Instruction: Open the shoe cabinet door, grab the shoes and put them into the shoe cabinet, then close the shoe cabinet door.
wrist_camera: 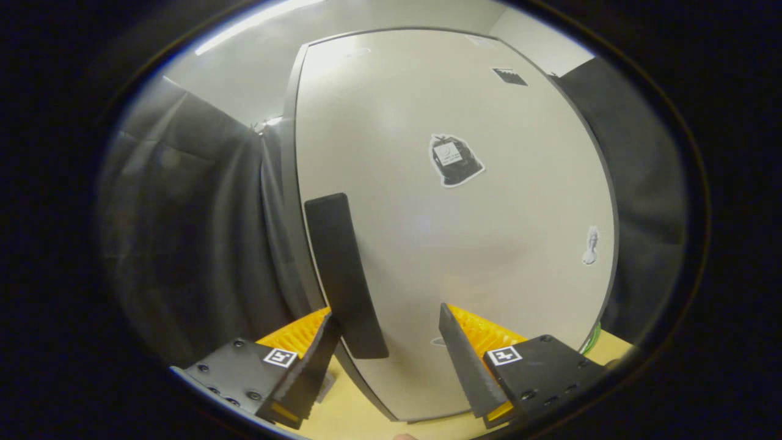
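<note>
- Two fingers (386, 357) of the gripper stand apart, open, with the lower end of the handle (345, 275) between them, nearer the left one.
- Left finger: its dark ribbed pad (308, 373) sits just left of the handle's bottom end; whether it touches the handle I cannot tell.
- Right finger: its pad (467, 363) is apart from the handle, with bare door showing in the gap, so the fingers are not clamped on anything.
- Handle: a long black bar, tilted a little, fixed near the door's left edge, running from about the door's mid-height down to the fingers.
- Door (489, 244): pale, flat, appears shut, just ahead of the fingers. Its dark left edge runs beside the handle.
- Sticker (455, 160), black with a white border, sits on the door up and right of the handle.
- Second, small black sticker (510, 76) is near the door's top right corner, well apart from the handle.
- Small white mark (591, 245) lies near the door's right edge, far right of the handle.
- Black cloth (183, 244) hangs left of the door, beyond the left finger, and also to the door's right.
- Floor (360, 415), light wood colour, shows below the door's bottom edge, between the fingers.
</note>
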Available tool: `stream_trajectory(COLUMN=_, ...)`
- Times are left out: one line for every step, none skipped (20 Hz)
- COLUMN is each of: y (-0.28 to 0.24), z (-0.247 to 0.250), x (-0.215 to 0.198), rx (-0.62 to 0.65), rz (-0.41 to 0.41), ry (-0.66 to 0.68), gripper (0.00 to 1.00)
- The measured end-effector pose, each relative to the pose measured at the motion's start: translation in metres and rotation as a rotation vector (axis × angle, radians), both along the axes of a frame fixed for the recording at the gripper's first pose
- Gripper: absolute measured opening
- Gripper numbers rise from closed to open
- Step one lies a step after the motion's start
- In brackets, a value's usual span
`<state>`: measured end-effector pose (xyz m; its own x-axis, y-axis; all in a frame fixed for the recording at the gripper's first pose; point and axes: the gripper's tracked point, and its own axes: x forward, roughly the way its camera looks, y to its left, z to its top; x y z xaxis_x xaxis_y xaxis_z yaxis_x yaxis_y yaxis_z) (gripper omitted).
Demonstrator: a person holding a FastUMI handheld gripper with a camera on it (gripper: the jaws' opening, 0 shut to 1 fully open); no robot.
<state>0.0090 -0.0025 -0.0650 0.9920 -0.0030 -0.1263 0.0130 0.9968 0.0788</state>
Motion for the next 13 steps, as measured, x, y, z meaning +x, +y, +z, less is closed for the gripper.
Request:
stream_trajectory(y=0.001, z=0.000, x=-0.004, rx=-0.003, rz=0.003, ry=0.002, gripper=0.95)
stream_trajectory(y=0.003, z=0.000, x=-0.007, rx=-0.004, rz=0.008, ry=0.004, gripper=0.93)
stream_trajectory(y=0.003, z=0.000, x=-0.009, rx=-0.005, rz=0.010, ry=0.004, gripper=0.93)
stream_trajectory(y=0.003, z=0.000, x=-0.012, rx=-0.007, rz=0.013, ry=0.005, gripper=0.93)
stream_trajectory(y=0.003, z=0.000, x=-0.015, rx=-0.010, rz=0.015, ry=0.007, gripper=0.93)
stream_trajectory(y=0.002, z=-0.001, x=-0.018, rx=-0.014, rz=0.015, ry=0.011, gripper=0.93)
stream_trajectory(y=0.000, z=-0.001, x=-0.021, rx=-0.018, rz=0.014, ry=0.014, gripper=0.93)
stream_trajectory(y=-0.002, z=0.000, x=-0.023, rx=-0.020, rz=0.012, ry=0.014, gripper=0.93)
stream_trajectory(y=-0.005, z=0.001, x=-0.026, rx=-0.022, rz=0.009, ry=0.013, gripper=0.93)
stream_trajectory(y=-0.010, z=0.003, x=-0.028, rx=-0.023, rz=0.002, ry=0.011, gripper=0.93)
stream_trajectory(y=-0.014, z=0.005, x=-0.031, rx=-0.023, rz=-0.006, ry=0.007, gripper=0.93)
stream_trajectory(y=-0.019, z=0.007, x=-0.033, rx=-0.024, rz=-0.016, ry=0.002, gripper=0.93)
stream_trajectory(y=-0.025, z=0.009, x=-0.036, rx=-0.027, rz=-0.025, ry=-0.002, gripper=0.93)
